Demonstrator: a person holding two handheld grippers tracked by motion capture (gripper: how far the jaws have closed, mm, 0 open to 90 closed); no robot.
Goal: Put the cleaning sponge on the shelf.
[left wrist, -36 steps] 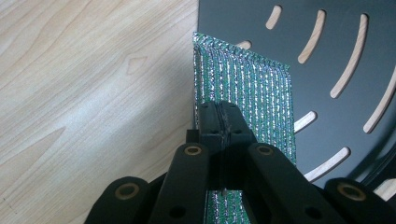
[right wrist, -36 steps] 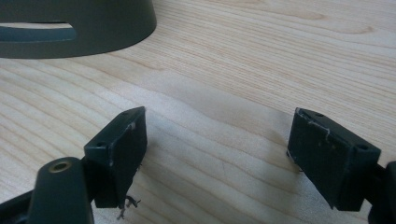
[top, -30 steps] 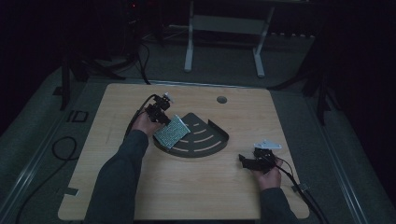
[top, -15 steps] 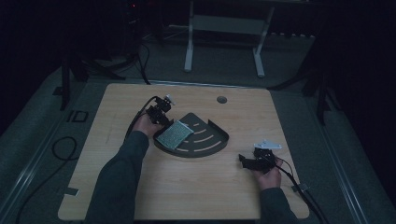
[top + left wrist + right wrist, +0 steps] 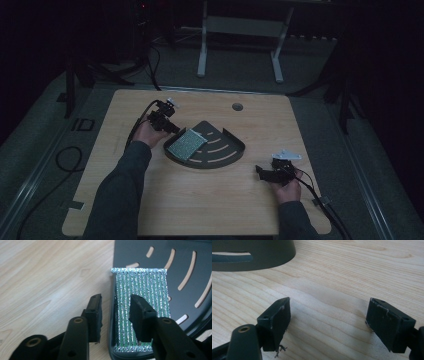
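Observation:
A silver-green woven scouring pad (image 5: 186, 144) (image 5: 146, 287) lies flat in the left part of a dark quarter-round slotted tray (image 5: 220, 152) (image 5: 185, 267). At the tray's left edge, my left gripper (image 5: 172, 129) (image 5: 116, 307) stands open. Its jaws have just been opening, and the pad's near end sits between and below them without the pads pressing on it. My right gripper (image 5: 261, 172) (image 5: 328, 315) rests low over the wooden table (image 5: 210, 200) to the right of the tray. It is wide open with nothing between its fingers.
The tray's curved wall (image 5: 254, 255) rises to the far left of my right gripper. A round cable hole (image 5: 237, 106) sits near the table's far edge. Cables trail from both grippers. White stand legs (image 5: 202, 55) are on the floor beyond the table.
The pad was held tilted at the tray's left side; now it lies flat in the tray. My left gripper has let go of it and drawn slightly back. The right hand has not moved.

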